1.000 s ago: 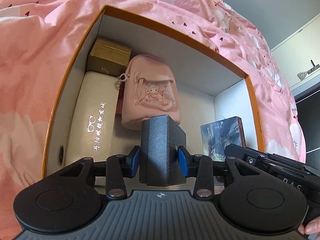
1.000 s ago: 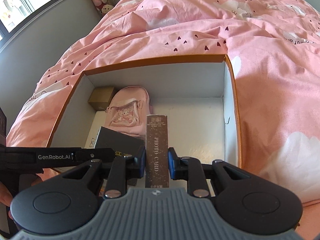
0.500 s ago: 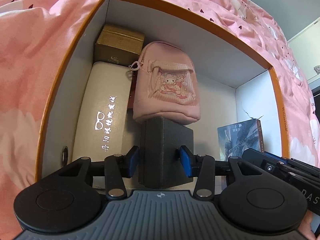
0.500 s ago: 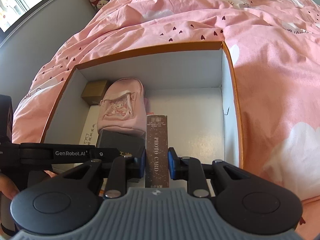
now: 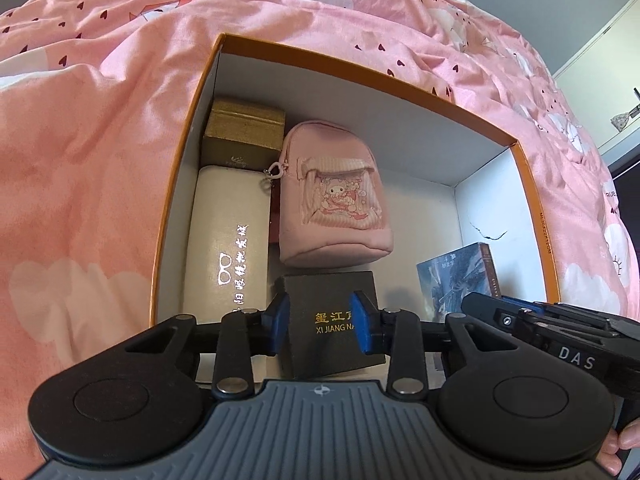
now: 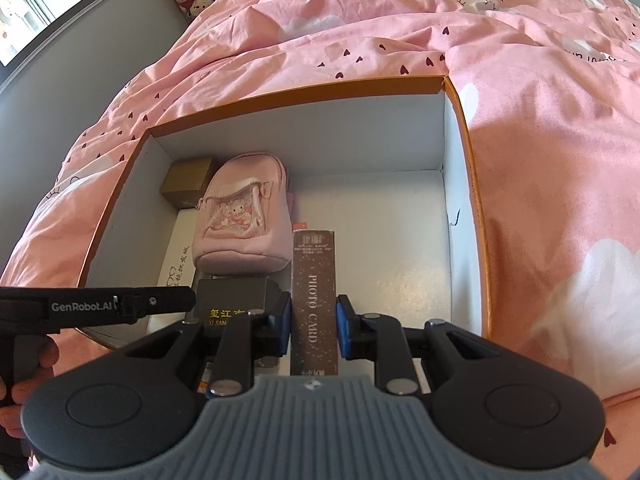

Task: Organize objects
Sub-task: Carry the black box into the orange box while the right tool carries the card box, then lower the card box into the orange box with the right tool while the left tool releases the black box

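Observation:
An open orange-rimmed storage box (image 5: 524,184) (image 6: 296,92) lies on a pink bedspread. My left gripper (image 5: 320,322) is open; a small black box (image 5: 332,320) with gold lettering lies between its jaws on the storage box floor, near the front. It also shows in the right wrist view (image 6: 232,304). My right gripper (image 6: 313,322) is shut on a slim brown photo card box (image 6: 314,300), held above the box's front middle. In the left wrist view the photo card box (image 5: 460,280) shows beside the right gripper's body (image 5: 560,332).
Inside the storage box, a gold box (image 5: 244,132) sits at the far left corner, a cream glasses case (image 5: 228,248) along the left wall, and a pink pouch (image 5: 332,208) beside it. The pink bedspread (image 6: 540,80) surrounds the box. Bare white floor (image 6: 392,240) shows on the right.
My left gripper set the black box down flat below the pink pouch, opened and pulled back. My right gripper still holds the photo card box and has barely shifted.

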`<state>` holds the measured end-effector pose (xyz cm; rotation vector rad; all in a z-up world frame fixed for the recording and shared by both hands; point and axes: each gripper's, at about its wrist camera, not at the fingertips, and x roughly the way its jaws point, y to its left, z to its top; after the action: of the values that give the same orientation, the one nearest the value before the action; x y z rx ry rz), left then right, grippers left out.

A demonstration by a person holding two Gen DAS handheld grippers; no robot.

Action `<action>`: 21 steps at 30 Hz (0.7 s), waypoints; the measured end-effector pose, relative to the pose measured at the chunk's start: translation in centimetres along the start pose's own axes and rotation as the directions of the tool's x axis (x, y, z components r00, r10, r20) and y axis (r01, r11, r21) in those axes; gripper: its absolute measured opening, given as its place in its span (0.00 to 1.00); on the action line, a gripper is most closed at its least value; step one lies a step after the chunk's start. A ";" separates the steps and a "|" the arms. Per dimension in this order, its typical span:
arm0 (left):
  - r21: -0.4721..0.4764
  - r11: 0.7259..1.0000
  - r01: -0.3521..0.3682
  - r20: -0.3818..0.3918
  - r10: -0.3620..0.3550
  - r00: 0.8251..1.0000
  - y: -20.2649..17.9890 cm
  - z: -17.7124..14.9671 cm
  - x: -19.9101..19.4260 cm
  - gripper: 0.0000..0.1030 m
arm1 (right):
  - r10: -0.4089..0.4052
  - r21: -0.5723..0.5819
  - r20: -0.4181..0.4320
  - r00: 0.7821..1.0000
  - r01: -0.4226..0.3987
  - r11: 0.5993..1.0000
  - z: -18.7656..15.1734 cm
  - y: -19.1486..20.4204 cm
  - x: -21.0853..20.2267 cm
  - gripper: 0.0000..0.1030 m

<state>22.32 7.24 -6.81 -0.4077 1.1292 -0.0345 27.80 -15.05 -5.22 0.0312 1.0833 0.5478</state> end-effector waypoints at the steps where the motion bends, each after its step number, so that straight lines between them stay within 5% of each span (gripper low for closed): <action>1: 0.005 1.000 0.003 0.000 -0.003 1.000 0.0 0.2 0.0 0.38 | -0.001 0.000 -0.004 1.000 0.001 1.000 0.0 0.1 0.2 0.23; 21: 0.069 0.997 -0.041 0.049 0.038 0.998 -0.4 0.4 -0.4 0.34 | 0.089 0.108 -0.140 0.986 -0.075 0.991 0.3 0.9 5.0 0.23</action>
<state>22.62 7.06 -6.17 -0.3219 1.0852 -0.0293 29.44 -12.04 -8.99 0.1279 1.2555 0.5751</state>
